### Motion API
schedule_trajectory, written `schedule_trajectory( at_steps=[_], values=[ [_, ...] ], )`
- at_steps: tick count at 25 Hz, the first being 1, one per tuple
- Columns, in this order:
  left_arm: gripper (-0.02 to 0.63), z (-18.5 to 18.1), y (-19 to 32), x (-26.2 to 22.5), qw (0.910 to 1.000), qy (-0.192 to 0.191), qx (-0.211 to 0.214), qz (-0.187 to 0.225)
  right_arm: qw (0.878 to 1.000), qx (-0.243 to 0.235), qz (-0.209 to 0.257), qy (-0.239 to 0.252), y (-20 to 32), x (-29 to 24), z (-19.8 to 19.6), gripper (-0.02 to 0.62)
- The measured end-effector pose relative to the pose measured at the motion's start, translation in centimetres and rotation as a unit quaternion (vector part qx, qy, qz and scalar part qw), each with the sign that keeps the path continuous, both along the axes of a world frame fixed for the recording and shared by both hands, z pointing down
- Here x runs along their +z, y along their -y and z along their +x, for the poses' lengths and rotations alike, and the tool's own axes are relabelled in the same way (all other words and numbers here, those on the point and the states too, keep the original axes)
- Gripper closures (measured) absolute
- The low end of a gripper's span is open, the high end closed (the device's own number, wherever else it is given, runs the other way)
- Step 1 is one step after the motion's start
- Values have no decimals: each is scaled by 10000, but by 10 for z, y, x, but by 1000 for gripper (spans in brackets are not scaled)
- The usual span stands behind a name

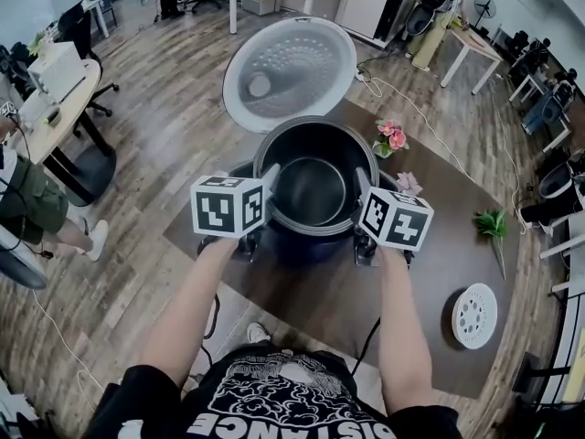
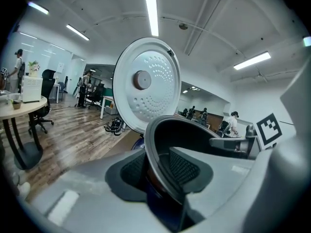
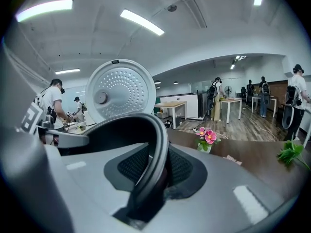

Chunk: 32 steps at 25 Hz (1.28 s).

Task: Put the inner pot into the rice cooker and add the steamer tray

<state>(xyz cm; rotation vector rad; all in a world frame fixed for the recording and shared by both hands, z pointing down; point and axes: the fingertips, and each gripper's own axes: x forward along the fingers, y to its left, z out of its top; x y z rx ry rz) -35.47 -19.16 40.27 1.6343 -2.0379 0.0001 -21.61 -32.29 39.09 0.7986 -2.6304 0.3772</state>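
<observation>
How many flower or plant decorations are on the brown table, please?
3: pink flowers right of the rice cooker, a pale bloom by the right hand-held gripper, a green sprig farther right. The cooker may hide others.

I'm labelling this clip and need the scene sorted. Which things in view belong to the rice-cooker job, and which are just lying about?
Part of the job:
- inner pot, gripped at its rim by the left gripper and right gripper
- rice cooker, with its lid open
- steamer tray, on the table

Just lying about:
- pink flowers
- green sprig
</observation>
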Motion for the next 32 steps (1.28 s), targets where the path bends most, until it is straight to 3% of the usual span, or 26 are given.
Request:
schedule_trajectory(
  at_steps=[12,32],
  values=[
    [466,6,4,11,9982,519,72,-289,9964,-33,395,-753,3,22,9,457],
    [440,-2,4,20,9949,865,-73,-506,9965,-207,384,-716,-1,30,4,408]
  ],
)
